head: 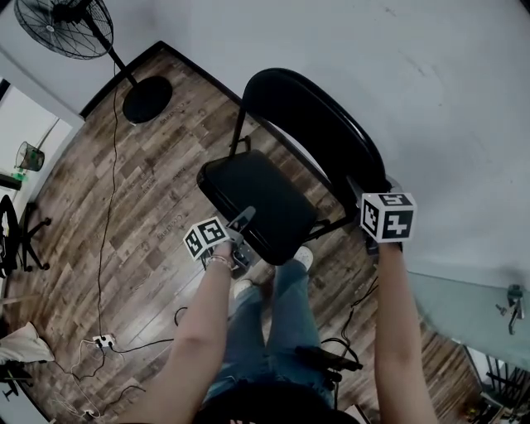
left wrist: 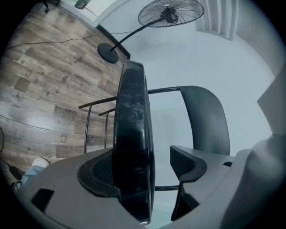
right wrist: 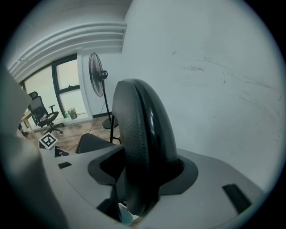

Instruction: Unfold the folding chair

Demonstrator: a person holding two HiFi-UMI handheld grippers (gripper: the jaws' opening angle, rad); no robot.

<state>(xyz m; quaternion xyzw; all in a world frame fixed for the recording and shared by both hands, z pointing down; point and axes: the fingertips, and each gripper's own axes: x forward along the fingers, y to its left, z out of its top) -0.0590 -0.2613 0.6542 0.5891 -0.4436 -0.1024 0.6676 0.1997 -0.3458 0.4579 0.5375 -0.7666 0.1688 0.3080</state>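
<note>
A black folding chair stands by the white wall, its seat (head: 257,203) tilted and its backrest (head: 319,124) curved above. My left gripper (head: 240,228) is at the seat's front edge. In the left gripper view the seat edge (left wrist: 132,134) stands between the jaws against the left pad (left wrist: 100,172), with a gap to the right pad (left wrist: 185,161); the left gripper (left wrist: 145,167) is open. My right gripper (head: 364,203) is shut on the backrest's top rim (right wrist: 143,134), both pads pressing it, as the right gripper view (right wrist: 143,176) shows.
A standing fan (head: 66,25) with a round base (head: 147,99) is at the far left by the wall. Cables (head: 103,339) trail over the wooden floor. An office chair (head: 16,240) is at the left edge. A glass surface (head: 464,306) lies at the right. The person's legs (head: 273,323) stand just behind the chair.
</note>
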